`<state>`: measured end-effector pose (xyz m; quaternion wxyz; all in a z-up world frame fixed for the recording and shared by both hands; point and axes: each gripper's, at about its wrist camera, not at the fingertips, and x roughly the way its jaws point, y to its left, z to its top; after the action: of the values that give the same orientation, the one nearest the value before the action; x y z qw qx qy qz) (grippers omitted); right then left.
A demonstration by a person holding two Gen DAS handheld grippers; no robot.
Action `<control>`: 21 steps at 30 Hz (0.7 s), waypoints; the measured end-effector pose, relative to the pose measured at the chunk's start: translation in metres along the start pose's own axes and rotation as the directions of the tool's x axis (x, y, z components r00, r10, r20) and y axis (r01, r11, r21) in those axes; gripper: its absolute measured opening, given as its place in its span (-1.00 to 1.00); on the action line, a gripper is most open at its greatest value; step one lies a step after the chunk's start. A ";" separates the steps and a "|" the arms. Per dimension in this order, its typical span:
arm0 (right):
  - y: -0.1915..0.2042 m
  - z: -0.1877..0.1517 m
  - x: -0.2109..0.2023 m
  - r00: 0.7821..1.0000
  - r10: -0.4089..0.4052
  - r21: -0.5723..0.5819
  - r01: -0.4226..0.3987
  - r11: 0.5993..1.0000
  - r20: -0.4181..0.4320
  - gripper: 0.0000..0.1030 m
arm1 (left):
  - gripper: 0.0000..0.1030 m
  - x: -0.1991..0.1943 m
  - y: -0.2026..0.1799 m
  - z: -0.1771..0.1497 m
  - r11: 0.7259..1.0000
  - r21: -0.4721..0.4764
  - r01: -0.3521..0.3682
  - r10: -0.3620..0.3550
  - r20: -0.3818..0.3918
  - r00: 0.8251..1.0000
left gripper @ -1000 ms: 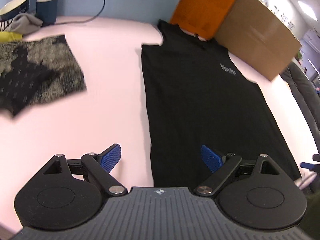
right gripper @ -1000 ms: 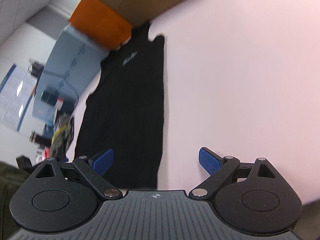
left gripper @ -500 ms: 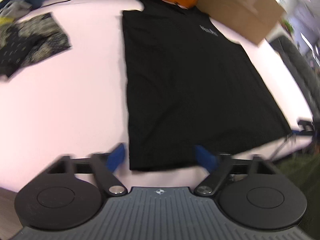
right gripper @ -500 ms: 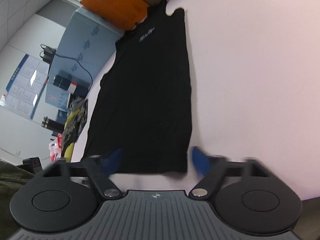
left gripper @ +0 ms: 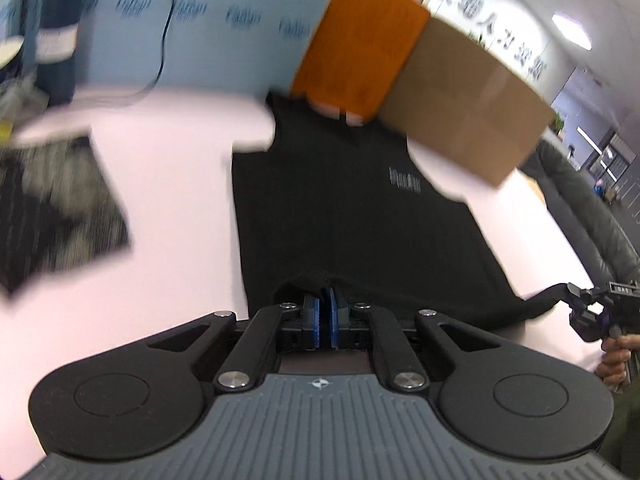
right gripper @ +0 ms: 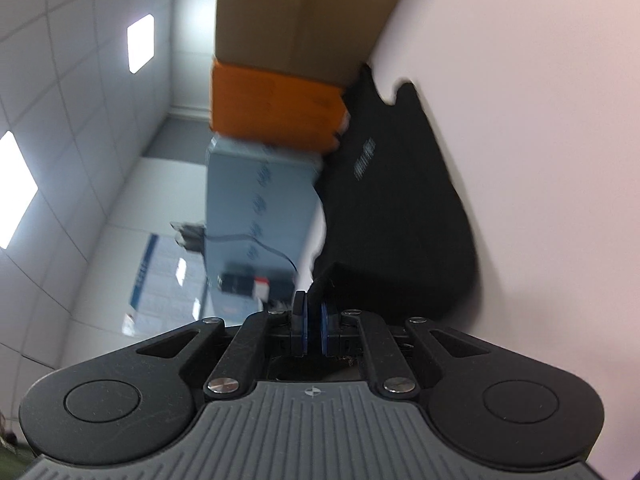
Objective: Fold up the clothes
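Note:
A black sleeveless shirt (left gripper: 352,208) lies flat on the pink table (left gripper: 172,220), collar toward the boxes at the back. My left gripper (left gripper: 325,292) has its jaws closing on the shirt's near hem, and black cloth is bunched between the blue pads (left gripper: 316,312). At the right edge of the left wrist view, my right gripper (left gripper: 568,296) pinches the hem's other corner and pulls it taut. In the right wrist view the right gripper (right gripper: 314,300) is rolled sideways, its jaws closing with a fold of the shirt (right gripper: 392,208) between them.
An orange box (left gripper: 360,48) and a cardboard box (left gripper: 472,108) stand at the table's back edge, touching the collar. A blue panel (left gripper: 200,20) with a cable stands behind on the left. A dark patterned garment (left gripper: 52,208) lies left. A person's hand (left gripper: 616,356) holds the right gripper.
Both grippers went from wide open to pinched on the shirt's bottom hem. The hem has risen off the table with them, and the right gripper has rolled onto its side.

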<state>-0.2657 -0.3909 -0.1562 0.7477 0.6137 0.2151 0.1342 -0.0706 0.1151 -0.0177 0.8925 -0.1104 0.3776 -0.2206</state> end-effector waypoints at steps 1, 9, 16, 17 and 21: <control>0.002 0.013 0.008 1.000 0.016 -0.008 -0.016 1.000 0.014 -0.88 | -0.92 0.010 0.000 0.014 1.000 0.026 0.000 0.000 0.013 1.000; -0.010 0.121 0.090 0.986 -0.115 -0.085 0.125 0.988 0.118 -0.60 | -0.78 0.129 0.027 0.110 0.987 0.094 -0.129 0.129 0.004 0.992; 0.004 0.151 0.087 0.954 -0.240 -0.074 0.256 0.964 0.179 0.25 | 0.50 0.136 0.050 0.110 0.960 -0.009 -0.279 0.279 -0.004 0.960; 0.008 0.154 0.086 0.954 -0.248 -0.084 0.265 0.961 0.168 0.31 | 0.52 0.132 0.053 0.109 0.959 -0.009 -0.284 0.284 -0.002 0.959; 0.037 0.170 0.084 0.962 -0.240 -0.145 0.258 0.955 0.134 0.31 | 0.52 0.121 0.058 0.122 0.946 0.052 -0.319 0.319 0.008 0.948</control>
<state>-0.1076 -0.4900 -0.1071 0.8169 0.5261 0.2358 0.0201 0.1103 0.1117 -0.0299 0.9190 -0.0241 0.3846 -0.0834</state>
